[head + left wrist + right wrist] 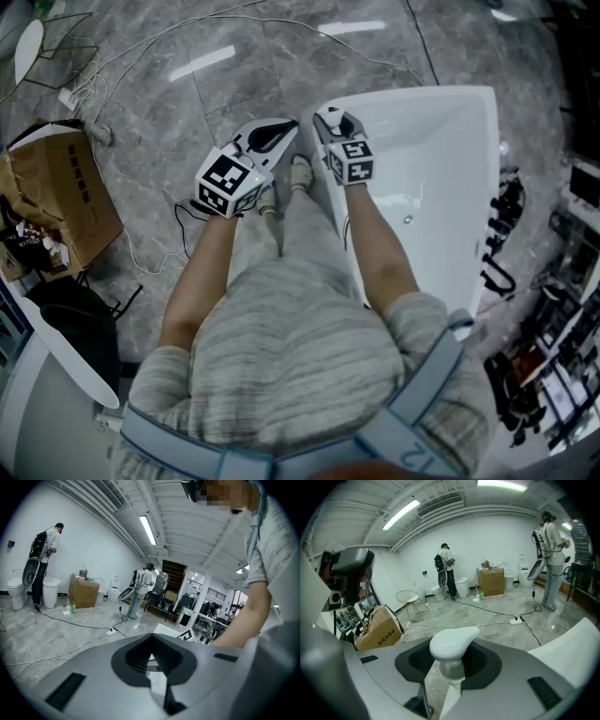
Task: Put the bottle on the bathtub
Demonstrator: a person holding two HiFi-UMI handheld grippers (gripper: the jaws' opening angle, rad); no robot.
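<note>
Bottle [451,645] with a white pump top is squeezed in the right tool [452,670]; the left tool [151,656] beside it is closed, empty.

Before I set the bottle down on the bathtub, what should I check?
1. Right gripper fingers closed on the bottle: ok.
2. Bathtub rim beside the bottle bare: ok.
3. Left gripper empty and apart from the bottle: ok.
4. Bottle's base above the rim: cannot tell, only its pump top shows.
</note>
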